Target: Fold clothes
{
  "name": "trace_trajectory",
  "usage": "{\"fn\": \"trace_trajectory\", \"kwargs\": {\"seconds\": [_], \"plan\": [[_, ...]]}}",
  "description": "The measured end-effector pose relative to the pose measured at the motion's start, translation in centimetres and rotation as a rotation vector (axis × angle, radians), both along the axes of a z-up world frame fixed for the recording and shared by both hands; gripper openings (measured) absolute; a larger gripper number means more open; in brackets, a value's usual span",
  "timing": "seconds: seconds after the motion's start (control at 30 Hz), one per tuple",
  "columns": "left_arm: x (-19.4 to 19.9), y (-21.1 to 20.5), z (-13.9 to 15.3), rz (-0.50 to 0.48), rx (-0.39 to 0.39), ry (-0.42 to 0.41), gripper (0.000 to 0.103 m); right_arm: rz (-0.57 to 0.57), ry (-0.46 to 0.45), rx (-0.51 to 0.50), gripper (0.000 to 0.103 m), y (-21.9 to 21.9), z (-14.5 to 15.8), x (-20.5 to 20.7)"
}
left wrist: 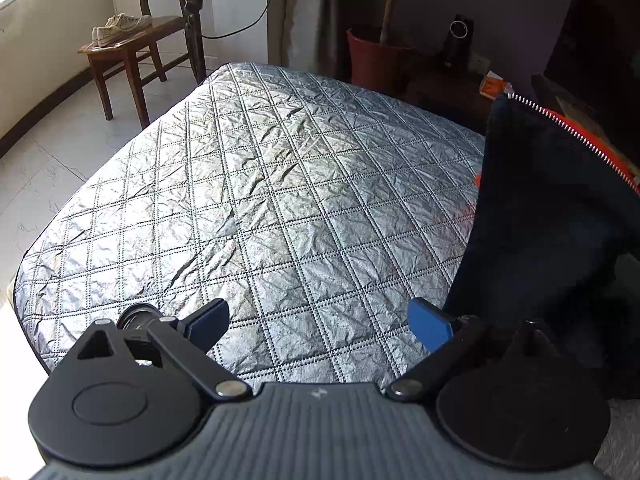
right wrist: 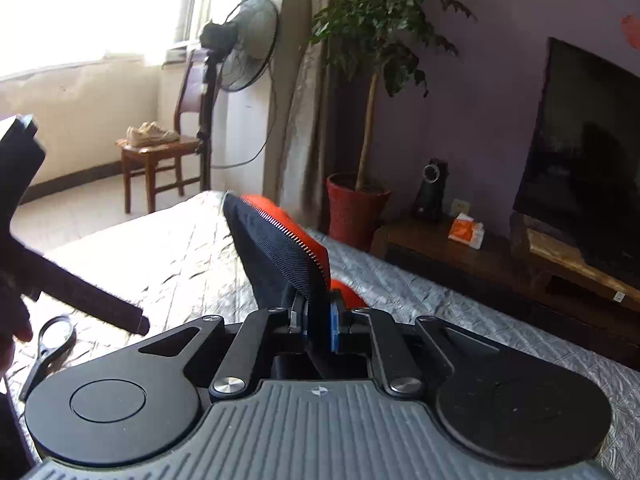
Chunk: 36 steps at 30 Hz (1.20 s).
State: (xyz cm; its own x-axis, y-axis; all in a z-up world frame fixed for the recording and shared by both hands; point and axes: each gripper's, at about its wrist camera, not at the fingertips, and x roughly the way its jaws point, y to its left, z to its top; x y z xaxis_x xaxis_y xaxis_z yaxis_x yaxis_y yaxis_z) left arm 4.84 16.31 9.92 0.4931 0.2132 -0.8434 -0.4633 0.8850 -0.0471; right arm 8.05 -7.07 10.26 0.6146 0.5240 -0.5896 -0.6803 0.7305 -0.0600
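Clamped between the blue pads of the right gripper (right wrist: 318,326) is the ribbed hem of a dark navy jacket (right wrist: 280,256), which rises from the closed fingers with its metal zipper (right wrist: 288,230) and orange lining (right wrist: 276,210) running up and away from the tongs. In the left wrist view the left gripper (left wrist: 318,322) stands wide open and empty over the silver quilted cover (left wrist: 260,184), its fingers well apart. That same jacket (left wrist: 552,216) hangs just to the right of the left tongs, near the right pad, though whether it touches the pad cannot be told. Beyond the left tongs, a wooden chair (left wrist: 132,52) carries a pair of pale shoes (left wrist: 120,26). Beyond the right tongs stand a fan (right wrist: 240,44), a potted plant (right wrist: 372,40) and a dark television (right wrist: 584,156).
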Motion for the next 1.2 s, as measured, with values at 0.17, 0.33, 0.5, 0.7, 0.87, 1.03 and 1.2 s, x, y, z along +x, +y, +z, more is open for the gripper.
{"fn": "trace_trajectory", "kwargs": {"seconds": [0.17, 0.33, 0.5, 0.7, 0.87, 1.03, 1.2], "plan": [[-0.4, 0.6, 0.4, 0.041, 0.011, -0.014, 0.095, -0.024, 0.189, 0.092, 0.033, -2.4, -5.0, -4.1], [-0.1, 0.5, 0.4, 0.036, 0.004, -0.011, 0.095, -0.278, 0.235, 0.031, 0.061, -9.4, -8.2, -3.2], [0.1, 0.1, 0.1, 0.027, 0.007, 0.000, 0.096, -0.357, 0.079, -0.144, 0.073, -13.6, -9.0, -3.2], [0.3, -0.1, -0.4, 0.011, 0.011, 0.022, 0.096, -0.612, 0.093, -0.037, 0.075, -21.3, -7.5, 0.1], [0.8, -1.3, -0.6, -0.021, 0.035, 0.034, 0.096, -0.762, 0.105, -0.011, 0.075, -24.3, -7.0, 4.4], [1.1, -2.1, -0.9, -0.042, 0.047, 0.044, 0.097, -0.762, 0.284, -0.130, 0.056, -24.4, -10.2, 7.0], [1.2, -2.0, -0.9, -0.044, 0.032, 0.044, 0.097, -0.734, 0.281, -0.297, 0.052, -26.0, -12.4, 1.9]]}}
